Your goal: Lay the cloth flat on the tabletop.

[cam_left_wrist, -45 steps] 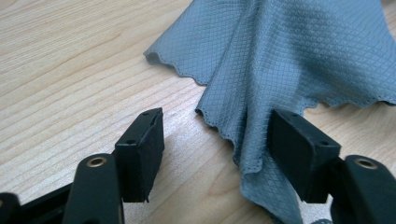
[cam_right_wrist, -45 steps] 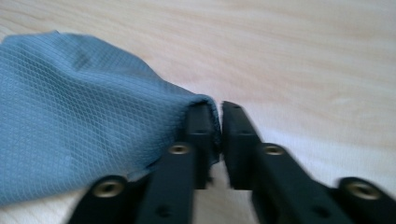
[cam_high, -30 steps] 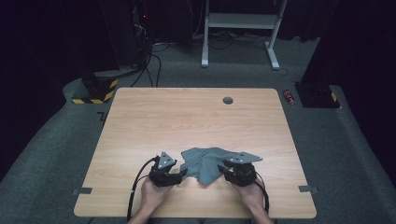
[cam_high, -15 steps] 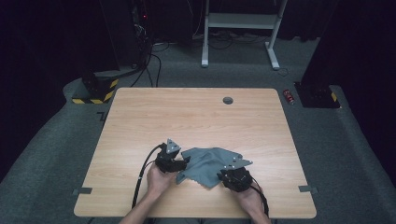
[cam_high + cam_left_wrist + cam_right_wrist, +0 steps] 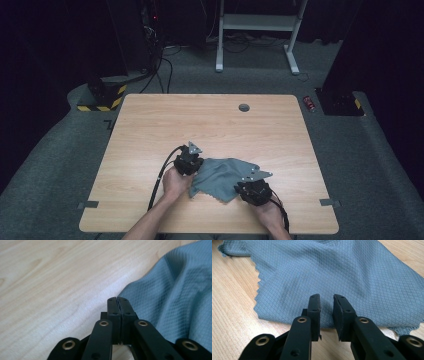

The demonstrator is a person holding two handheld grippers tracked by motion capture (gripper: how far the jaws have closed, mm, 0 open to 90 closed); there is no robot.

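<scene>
From above, a grey-blue cloth (image 5: 223, 176) lies rumpled on the near half of the wooden table (image 5: 150, 125), with the left gripper (image 5: 191, 169) at its left edge and the right gripper (image 5: 248, 188) on its near right corner. Looks to me like the grab-both-sides step, probably ahead of spreading or folding it. Jaw detail is too small to make out from up here.

Along the left gripper's (image 5: 117, 299) own view, the jaws have just snapped together, tips meeting right at the cloth's (image 5: 175, 297) edge. Whether any fabric is actually pinched, I can't tell; the black jaws hide the contact spot.

Over on the right gripper (image 5: 326, 298) view, the jaws have been closing but a narrow gap remains, cloth (image 5: 324, 267) lying under them, nothing clamped. Next move calls for that one to finish its pinch on the hem before lifting. Its far right corner is cut off.
</scene>
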